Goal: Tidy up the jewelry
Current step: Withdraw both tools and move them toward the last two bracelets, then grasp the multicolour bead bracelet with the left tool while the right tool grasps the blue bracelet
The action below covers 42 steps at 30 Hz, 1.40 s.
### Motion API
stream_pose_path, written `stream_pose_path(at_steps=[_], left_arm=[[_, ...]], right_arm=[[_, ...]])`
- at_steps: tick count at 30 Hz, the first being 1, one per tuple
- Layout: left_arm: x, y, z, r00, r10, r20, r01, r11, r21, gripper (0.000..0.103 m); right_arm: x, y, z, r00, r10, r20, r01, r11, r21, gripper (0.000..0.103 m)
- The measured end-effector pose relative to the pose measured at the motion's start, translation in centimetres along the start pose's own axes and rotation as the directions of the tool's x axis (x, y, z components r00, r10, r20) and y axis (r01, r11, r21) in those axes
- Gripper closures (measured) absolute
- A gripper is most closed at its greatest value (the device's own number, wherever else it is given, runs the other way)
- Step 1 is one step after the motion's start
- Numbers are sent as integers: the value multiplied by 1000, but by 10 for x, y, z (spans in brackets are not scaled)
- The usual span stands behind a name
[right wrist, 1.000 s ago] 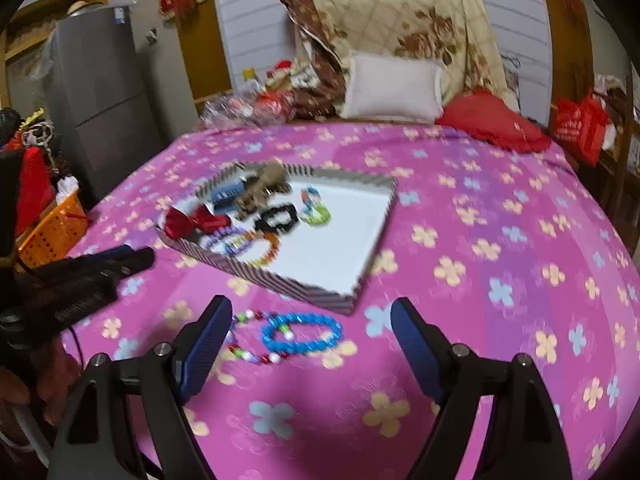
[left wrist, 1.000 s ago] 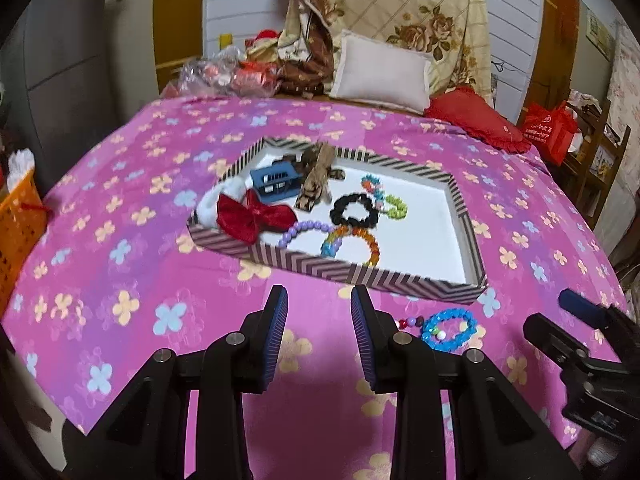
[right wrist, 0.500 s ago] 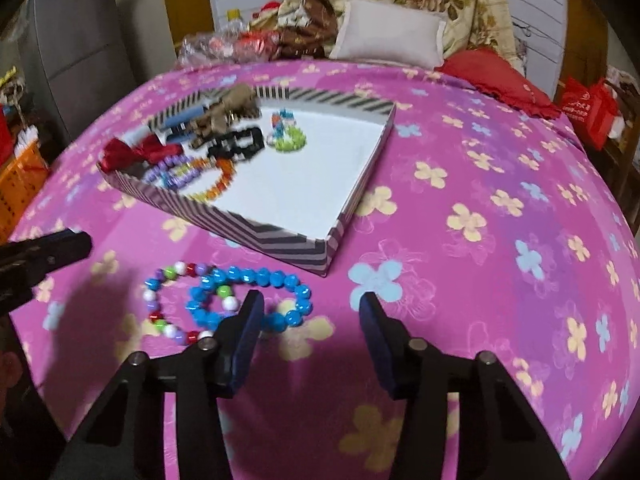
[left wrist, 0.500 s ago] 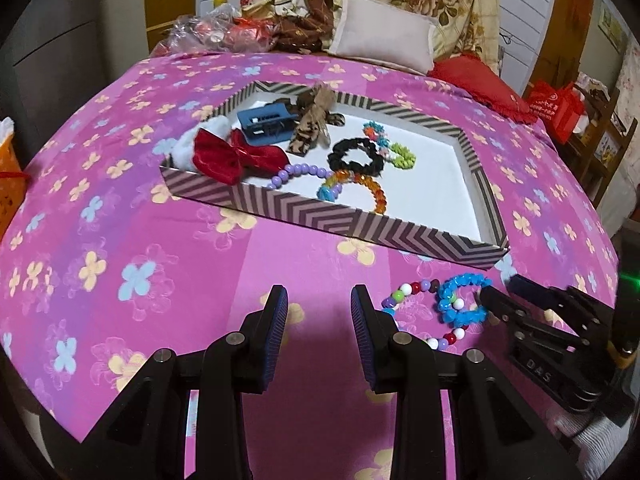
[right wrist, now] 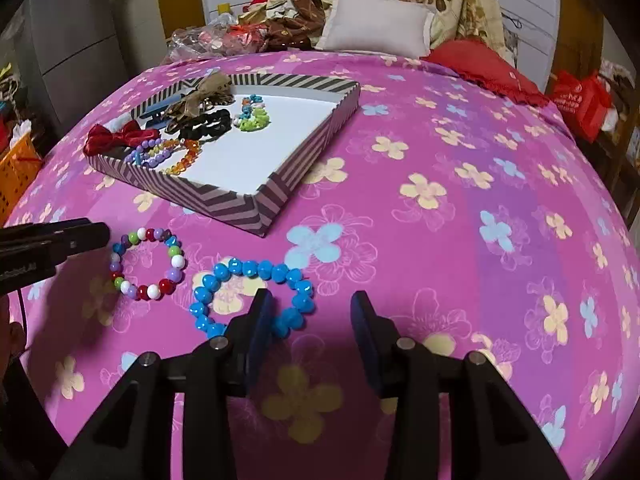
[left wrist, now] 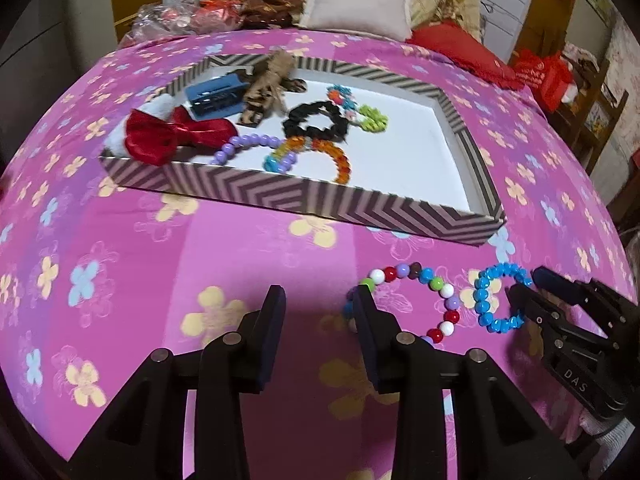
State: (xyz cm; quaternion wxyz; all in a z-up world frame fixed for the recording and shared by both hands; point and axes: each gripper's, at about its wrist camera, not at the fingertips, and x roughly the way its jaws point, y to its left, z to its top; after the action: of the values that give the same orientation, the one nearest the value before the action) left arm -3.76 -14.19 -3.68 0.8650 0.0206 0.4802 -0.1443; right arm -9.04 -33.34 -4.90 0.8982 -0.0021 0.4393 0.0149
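Observation:
A blue bead bracelet (right wrist: 250,298) and a multicoloured bead bracelet (right wrist: 147,263) lie on the pink flowered bedspread in front of a striped tray (right wrist: 224,200). The tray holds a red bow (left wrist: 172,136), a black scrunchie (left wrist: 316,122) and several bracelets. My right gripper (right wrist: 311,332) is open, low over the bed, its left finger touching the near side of the blue bracelet (left wrist: 500,298). My left gripper (left wrist: 318,328) is open, its right finger at the left edge of the multicoloured bracelet (left wrist: 416,294).
Pillows (right wrist: 376,28) and a red cushion (right wrist: 484,64) lie at the head of the bed. An orange basket (right wrist: 16,172) stands off the left side. A red bag (right wrist: 580,96) sits on a shelf to the right.
Both grippers have moved down and forward toward the two loose bracelets. The right gripper's jaws have narrowed from wide open and now reach the blue bracelet.

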Motion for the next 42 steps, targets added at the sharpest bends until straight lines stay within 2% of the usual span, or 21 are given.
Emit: stream_pose_path(at_steps=[4,8,13,14,15,16,17,18,20,23,28,37,42], left_arm=[[7,-8,-2,1000,3,-15,-3,999,33,67],[10,-13,-2,1000,25,-6,-25,998,54,67],[12,-18,-1,1000,29,2,-29,998,64,67],[12,-18,-1,1000,30,5,-30,997,64,68],[12,-18,-1,1000,26,8,-27,998,65,74],[12,-18,-1,1000,23,13,-23,997,69,86],[12,-19,-1,1000,23,14,-24,997,73,89],[12,-20,-1,1000,21,14,-22,997,77,93],[11,-19,0,1000,-14,3,13,997,75,93],[5,-15,3,999,-53,3,52,997,64,93],[-21,-8,18,994,-98,45,95,994,51,93],[-57,-3,48,988,-105,114,98,993,70,93],[-69,-11,70,982,-109,153,96,991,89,93]], right_arm=[[2,6,0,1000,-18,19,18,999,-33,59],[3,7,0,1000,-1,26,2,999,-35,54],[4,9,0,1000,-1,25,2,999,-45,54],[3,9,0,1000,2,25,-1,999,-49,59],[3,10,0,1000,4,26,-3,998,-57,65],[3,12,1,1000,5,28,-3,998,-68,77],[3,13,1,1000,3,28,-1,997,-78,85],[3,15,1,1000,1,27,1,996,-89,88],[4,18,2,1000,3,18,-1,994,-105,94],[1,19,6,1000,11,14,-9,993,-122,94],[-22,17,20,998,22,60,-14,991,-130,94],[-62,14,64,987,31,156,-7,988,-153,94],[-67,19,100,978,55,199,-22,986,-166,94]])
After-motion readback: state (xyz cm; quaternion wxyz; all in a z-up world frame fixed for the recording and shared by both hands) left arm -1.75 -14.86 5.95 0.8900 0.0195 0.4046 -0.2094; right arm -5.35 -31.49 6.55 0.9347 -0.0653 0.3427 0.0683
